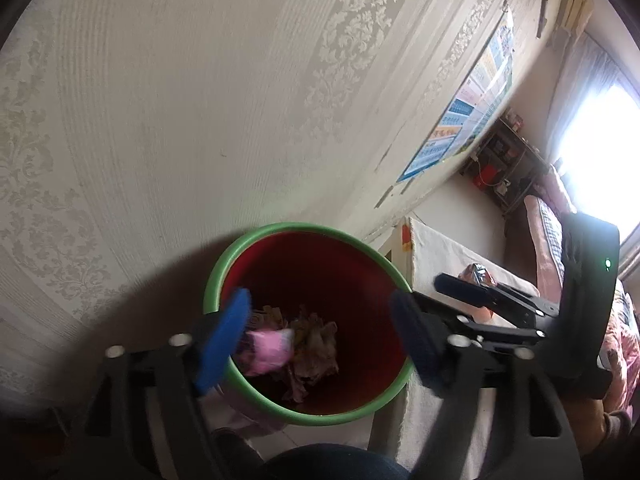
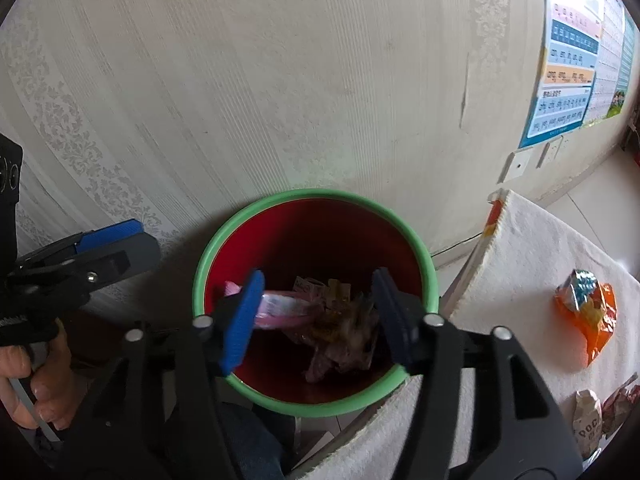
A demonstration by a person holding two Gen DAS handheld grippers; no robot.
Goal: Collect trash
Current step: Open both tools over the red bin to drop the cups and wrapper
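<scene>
Both grippers hang over the red bin [image 2: 360,208]: left gripper [image 1: 320,340] fingers wide and empty, right gripper [image 2: 316,316] fingers apart, above pink wrapper [image 2: 280,308].

The bin [image 2: 314,404] looks like smooth plastic with a glossy green rim. White, rough cloth covers the tabletop [image 2: 532,248]. The orange snack wrapper [image 2: 592,316] is shiny, crinkled foil.

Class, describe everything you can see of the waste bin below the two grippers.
The bin is round, looks like plastic, with a light green rim and dark red inner wall. It stands upright and open on the floor against the patterned wall, beside a cloth-covered table. Inside lie a pink wrapper and crumpled brownish scraps. Nothing visibly grips it.
</scene>
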